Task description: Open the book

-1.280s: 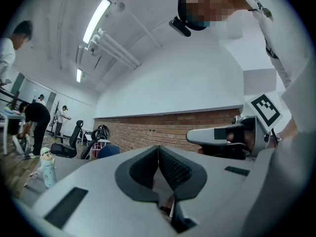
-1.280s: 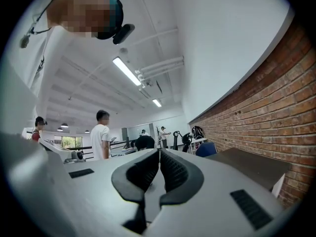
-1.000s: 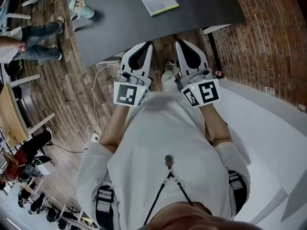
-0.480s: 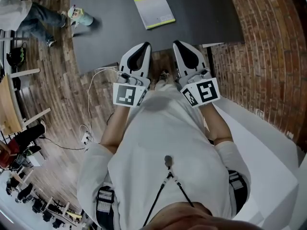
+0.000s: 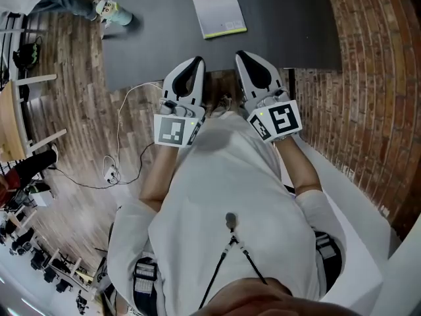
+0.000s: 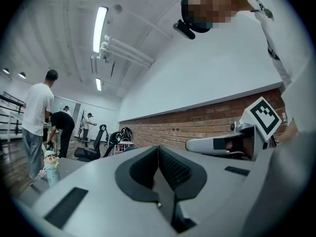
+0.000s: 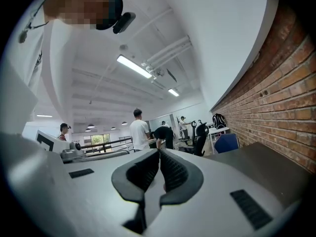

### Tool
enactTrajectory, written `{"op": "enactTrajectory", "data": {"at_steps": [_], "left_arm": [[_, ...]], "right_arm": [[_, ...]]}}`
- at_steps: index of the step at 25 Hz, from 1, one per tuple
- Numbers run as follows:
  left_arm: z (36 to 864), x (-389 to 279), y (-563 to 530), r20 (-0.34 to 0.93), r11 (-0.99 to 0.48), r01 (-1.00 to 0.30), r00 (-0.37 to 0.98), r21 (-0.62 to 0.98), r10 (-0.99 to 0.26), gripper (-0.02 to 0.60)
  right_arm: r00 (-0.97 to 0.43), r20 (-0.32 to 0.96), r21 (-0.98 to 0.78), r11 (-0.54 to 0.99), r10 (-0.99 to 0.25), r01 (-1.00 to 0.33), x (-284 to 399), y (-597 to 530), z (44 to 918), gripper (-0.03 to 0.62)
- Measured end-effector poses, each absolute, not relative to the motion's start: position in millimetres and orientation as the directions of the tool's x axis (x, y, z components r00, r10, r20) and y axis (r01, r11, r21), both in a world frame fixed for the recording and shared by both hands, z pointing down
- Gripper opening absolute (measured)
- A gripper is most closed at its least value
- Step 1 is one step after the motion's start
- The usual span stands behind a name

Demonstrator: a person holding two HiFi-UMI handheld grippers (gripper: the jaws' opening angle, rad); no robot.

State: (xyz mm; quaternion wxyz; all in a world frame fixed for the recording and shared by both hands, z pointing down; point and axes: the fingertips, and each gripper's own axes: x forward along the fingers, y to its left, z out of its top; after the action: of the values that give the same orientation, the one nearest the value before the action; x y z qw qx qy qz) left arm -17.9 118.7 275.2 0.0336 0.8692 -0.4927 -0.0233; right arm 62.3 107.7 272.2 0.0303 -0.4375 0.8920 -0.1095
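The book point(image 5: 218, 10) lies closed on the dark table point(image 5: 158, 38), with a grey cover and a yellow-green strip along its far edge. My left gripper point(image 5: 196, 62) and right gripper point(image 5: 241, 56) are held side by side and level, their tips over the table's near edge, well short of the book. In the left gripper view the left gripper point(image 6: 158, 149) has its pads together with nothing between them. The right gripper point(image 7: 159, 152) is shut and empty too. The book does not show in either gripper view.
A small toy figure point(image 5: 108, 8) stands at the table's left corner. A brick wall point(image 5: 375, 78) runs along the right. A white cable and power strip point(image 5: 110, 173) lie on the wood floor at left. People point(image 7: 139, 132) stand far across the room.
Both grippers have moved forward to the table's near edge. The table and book have come nearer and shifted a little right in the head view.
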Motion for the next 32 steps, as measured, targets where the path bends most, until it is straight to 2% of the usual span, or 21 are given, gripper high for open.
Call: {"op": "enactTrajectory", "data": {"at_steps": [12, 26, 32], "left_arm": [[291.2, -52.1, 69.6, 0.005, -0.442, -0.89, 0.445, 0.111, -0.896, 0.023], [307.0, -66.7, -32.9, 0.018, -0.493, -0.861, 0.499, 0.123, -0.866, 0.023], [301.5, -78.8, -71.5, -0.037, -0.513, -0.847, 0.513, 0.14, -0.857, 0.023]], "right_arm": [[-0.666, 0.109, -0.224, 0.635, -0.738, -0.74, 26.6, 57.0, 294.8, 0.037], [-0.633, 0.174, -0.231, 0.594, -0.754, -0.771, 6.0, -37.7, 313.7, 0.037], [-0.615, 0.179, -0.235, 0.573, -0.768, -0.785, -6.2, -70.8, 319.4, 0.037]]}}
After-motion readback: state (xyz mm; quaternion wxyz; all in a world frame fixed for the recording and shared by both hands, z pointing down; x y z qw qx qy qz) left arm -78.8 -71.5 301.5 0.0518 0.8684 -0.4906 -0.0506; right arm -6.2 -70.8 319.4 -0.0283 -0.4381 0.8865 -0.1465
